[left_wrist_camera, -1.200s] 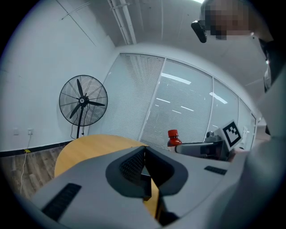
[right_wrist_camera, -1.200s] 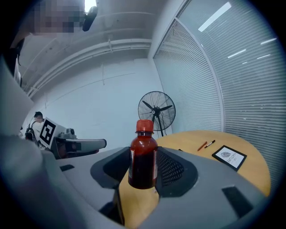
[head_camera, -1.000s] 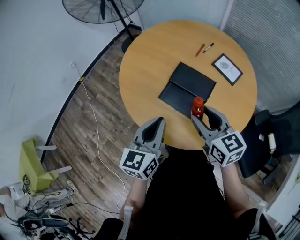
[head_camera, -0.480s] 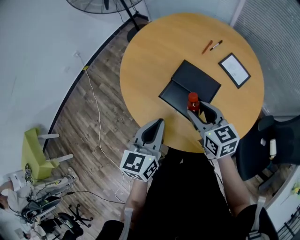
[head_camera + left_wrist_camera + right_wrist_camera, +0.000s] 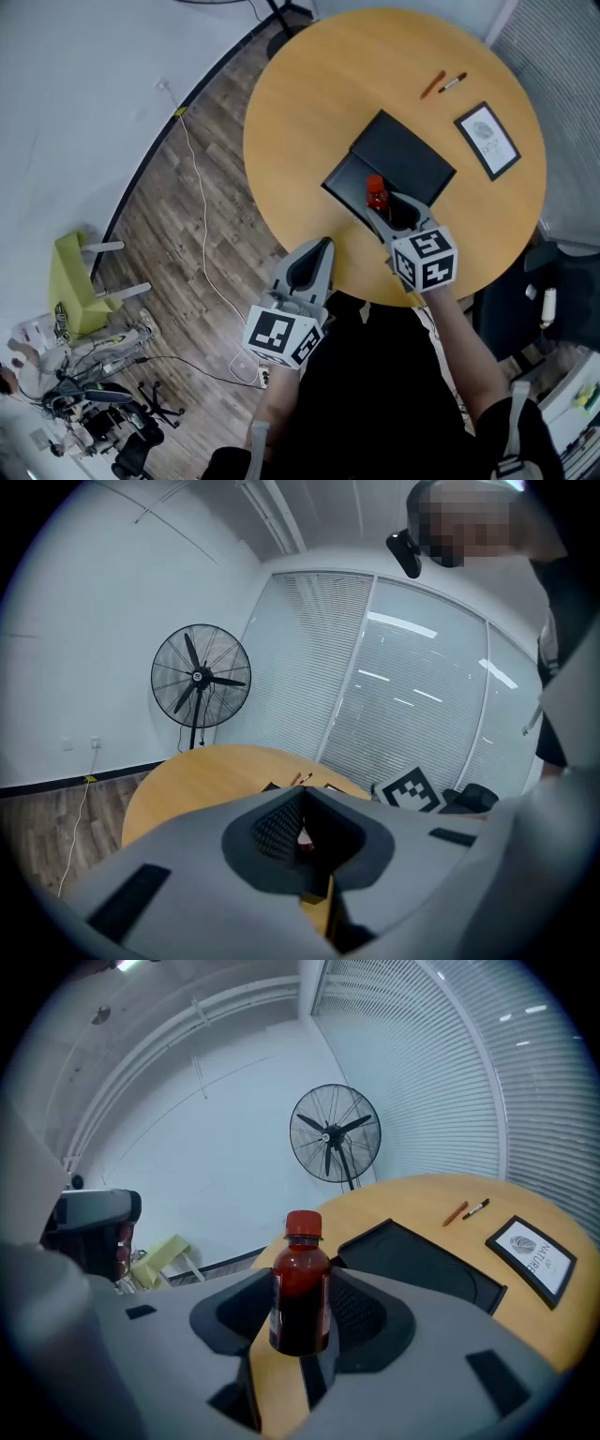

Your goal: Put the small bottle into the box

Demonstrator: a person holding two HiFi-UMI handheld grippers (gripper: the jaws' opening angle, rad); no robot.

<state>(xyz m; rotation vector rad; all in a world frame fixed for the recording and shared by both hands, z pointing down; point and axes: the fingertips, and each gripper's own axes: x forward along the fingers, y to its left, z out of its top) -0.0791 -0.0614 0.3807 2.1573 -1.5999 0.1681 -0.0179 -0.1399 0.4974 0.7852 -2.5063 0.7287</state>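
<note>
Right fingers [image 5: 366, 1309]: clamped on the small bottle [image 5: 300, 1283], upright, red cap up.
Left fingers [image 5: 272, 825]: pressed together, empty, near the counter [image 5: 309, 112] edge.
Bottle: held over the black box [image 5: 405, 155], near end.
Progress: picked up, not yet inside.
Remaining: lower, release.

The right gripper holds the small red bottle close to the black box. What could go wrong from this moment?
1. The right gripper clamps only the lower body of the small bottle. The neck and cap stand free above, so it could tilt or slip.
2. In the head view the bottle seems to be over the near rim of the box. Released here, it might hit the rim, fall on the table and roll toward the nearby edge.
</note>
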